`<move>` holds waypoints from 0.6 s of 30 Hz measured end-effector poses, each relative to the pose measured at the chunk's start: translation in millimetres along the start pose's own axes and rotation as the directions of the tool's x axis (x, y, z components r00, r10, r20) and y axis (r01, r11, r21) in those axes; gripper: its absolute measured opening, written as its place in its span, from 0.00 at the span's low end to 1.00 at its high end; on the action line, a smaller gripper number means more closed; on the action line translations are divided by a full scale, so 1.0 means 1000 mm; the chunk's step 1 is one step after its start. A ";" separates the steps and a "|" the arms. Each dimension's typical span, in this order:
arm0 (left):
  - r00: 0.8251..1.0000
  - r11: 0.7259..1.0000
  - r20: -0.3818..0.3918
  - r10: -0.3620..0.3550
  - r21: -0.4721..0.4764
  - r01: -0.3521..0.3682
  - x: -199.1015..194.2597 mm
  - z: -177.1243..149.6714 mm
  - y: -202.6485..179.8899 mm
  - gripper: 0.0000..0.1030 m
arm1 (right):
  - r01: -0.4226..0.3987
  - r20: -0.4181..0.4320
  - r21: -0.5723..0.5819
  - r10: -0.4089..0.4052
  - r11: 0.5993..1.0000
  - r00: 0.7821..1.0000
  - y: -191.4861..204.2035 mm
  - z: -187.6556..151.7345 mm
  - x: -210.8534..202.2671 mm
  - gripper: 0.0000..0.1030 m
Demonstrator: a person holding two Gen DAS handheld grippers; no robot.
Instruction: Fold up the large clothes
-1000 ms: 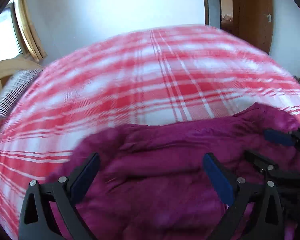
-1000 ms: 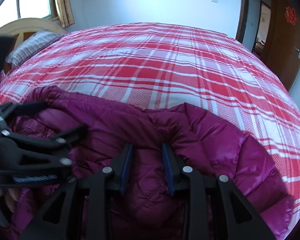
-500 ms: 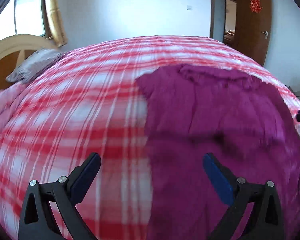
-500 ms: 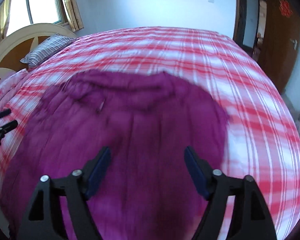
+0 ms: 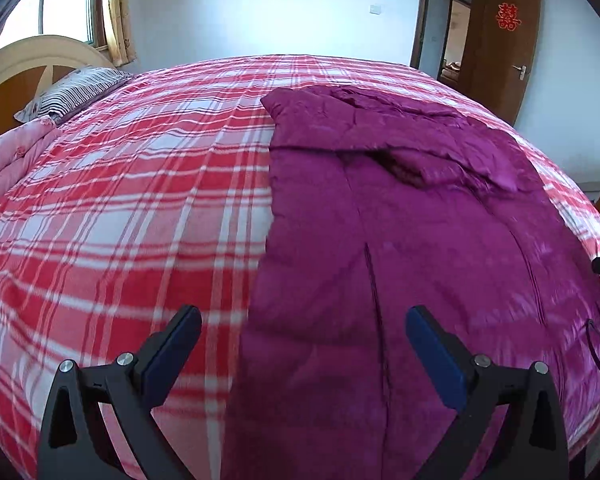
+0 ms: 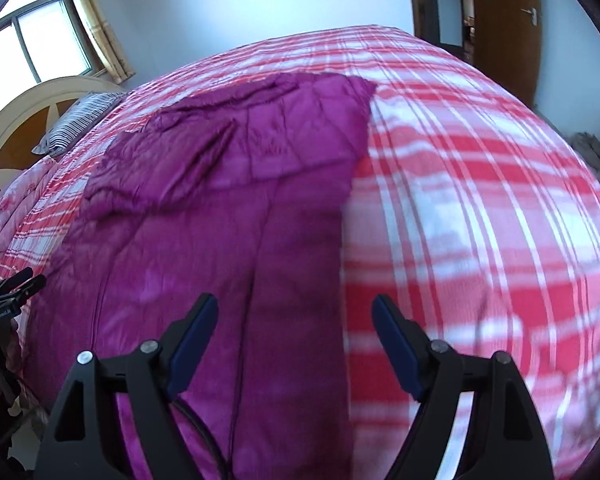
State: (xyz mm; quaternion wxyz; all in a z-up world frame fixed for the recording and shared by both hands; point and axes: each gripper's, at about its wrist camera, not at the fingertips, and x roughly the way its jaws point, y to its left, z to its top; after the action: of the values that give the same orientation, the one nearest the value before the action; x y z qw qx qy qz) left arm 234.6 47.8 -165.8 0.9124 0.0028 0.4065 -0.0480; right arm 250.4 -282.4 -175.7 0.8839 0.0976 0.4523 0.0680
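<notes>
A magenta quilted jacket lies spread lengthwise on the red-and-white plaid bed, its upper part folded down across the body. My left gripper hovers open above the jacket's left edge near its lower end, nothing between its blue pads. In the right wrist view the same jacket fills the left half, and my right gripper stands open over its right edge, empty. The left gripper's tips show at that view's far left edge.
A striped pillow and a cream and brown headboard are at the far left beside a pink quilt. A window with curtains is behind. A brown door stands open at the right.
Both grippers have pulled back from the far end of the jacket toward its near end. The right gripper, narrow on the fabric a second ago, has opened and let go. The jacket now lies flat.
</notes>
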 end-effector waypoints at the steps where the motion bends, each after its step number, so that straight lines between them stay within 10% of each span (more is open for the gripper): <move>1: 1.000 1.000 -0.001 0.000 0.004 0.000 -0.003 -0.005 -0.001 0.99 | 0.006 0.001 0.005 -0.006 1.000 1.000 -0.001 -0.006 -0.003 0.79; 13: 0.999 1.000 -0.045 -0.019 0.006 0.020 -0.027 -0.068 0.012 0.99 | 0.030 -0.010 0.030 -0.030 0.999 1.000 -0.001 -0.074 -0.031 0.79; 18: 0.999 1.000 -0.025 -0.027 -0.002 0.027 -0.038 -0.087 0.021 0.99 | 0.029 -0.022 -0.004 -0.029 1.000 0.999 0.009 -0.106 -0.044 0.61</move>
State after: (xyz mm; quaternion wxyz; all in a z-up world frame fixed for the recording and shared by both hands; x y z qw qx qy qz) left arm 146.7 75.6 -196.0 0.9065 -0.0027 0.4179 -0.0599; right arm 138.1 -271.1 -199.3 0.8799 0.0886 0.4632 0.0571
